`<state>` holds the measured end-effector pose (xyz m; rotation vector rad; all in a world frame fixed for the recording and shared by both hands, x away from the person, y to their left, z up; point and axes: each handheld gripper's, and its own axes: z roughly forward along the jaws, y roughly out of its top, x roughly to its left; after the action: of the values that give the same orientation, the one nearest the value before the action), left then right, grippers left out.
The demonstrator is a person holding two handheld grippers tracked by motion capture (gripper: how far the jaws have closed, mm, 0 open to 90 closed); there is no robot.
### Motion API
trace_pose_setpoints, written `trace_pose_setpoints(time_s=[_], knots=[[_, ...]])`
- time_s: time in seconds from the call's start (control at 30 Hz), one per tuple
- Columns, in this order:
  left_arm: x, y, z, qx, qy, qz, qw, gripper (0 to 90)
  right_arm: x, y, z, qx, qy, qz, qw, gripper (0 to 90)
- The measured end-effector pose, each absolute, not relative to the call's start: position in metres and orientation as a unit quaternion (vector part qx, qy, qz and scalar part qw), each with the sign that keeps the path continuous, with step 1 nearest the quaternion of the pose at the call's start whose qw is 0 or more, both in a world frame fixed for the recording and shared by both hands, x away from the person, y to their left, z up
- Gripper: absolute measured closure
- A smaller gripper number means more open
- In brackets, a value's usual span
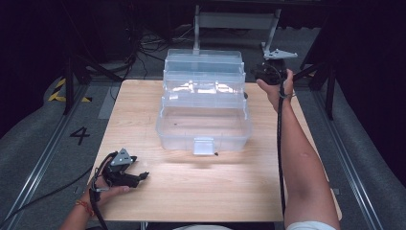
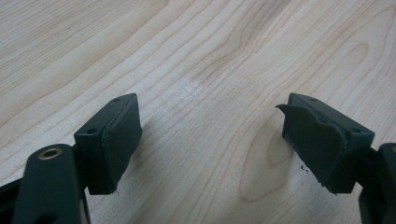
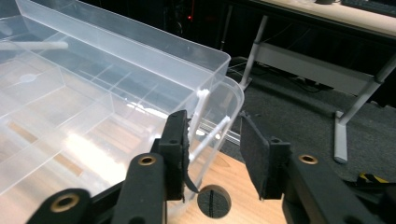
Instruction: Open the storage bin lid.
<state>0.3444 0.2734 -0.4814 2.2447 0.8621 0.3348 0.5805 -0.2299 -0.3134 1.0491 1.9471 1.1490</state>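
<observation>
Your clear plastic tackle-style box (image 1: 203, 103) stands open in the middle of the wooden tabletop (image 1: 191, 191), its tiered trays stepped back toward the far edge and its latch tab (image 1: 203, 145) facing you on the near wall.

Your right hand-held gripper (image 1: 268, 72) is up at the far right corner of the box, just beside the upper trays. In the right gripper view its jaws stand partly apart, and the box's rounded corner rim (image 3: 231, 100) with its thin white hinge arms (image 3: 205, 126) lies in and just beyond the gap. The left pad (image 3: 180, 154) sits close against the wall of the box, but I cannot tell whether it is touching; the right pad (image 3: 254, 156) is clear of the plastic. Nothing is clamped — the jaws are loose around the corner.

Your left hand-held gripper (image 1: 127, 172) lies low at the near left corner of the tabletop, well apart from the box, held in your left hand (image 1: 107, 189). In the left gripper view (image 2: 210, 140) its jaws stand wide apart with only bare wood grain between them — the torn pad (image 2: 313, 142) on one side shows a ragged edge.
</observation>
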Motion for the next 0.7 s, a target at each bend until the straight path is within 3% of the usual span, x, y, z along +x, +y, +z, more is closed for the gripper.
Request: trace_pose_setpoints(time_s=[0.23, 0.7], knots=[[0.344, 0.273, -0.481, 0.866, 0.334, 0.130, 0.348, 20.2, 0.555, -0.244, -0.316, 0.404, 0.742, 0.434, 0.314, 51.7], [0.344, 0.273, -0.481, 0.866, 0.335, 0.130, 0.347, 20.1, 0.515, -0.260, -0.322, 0.390, 0.753, 0.421, 0.322, 41.2]])
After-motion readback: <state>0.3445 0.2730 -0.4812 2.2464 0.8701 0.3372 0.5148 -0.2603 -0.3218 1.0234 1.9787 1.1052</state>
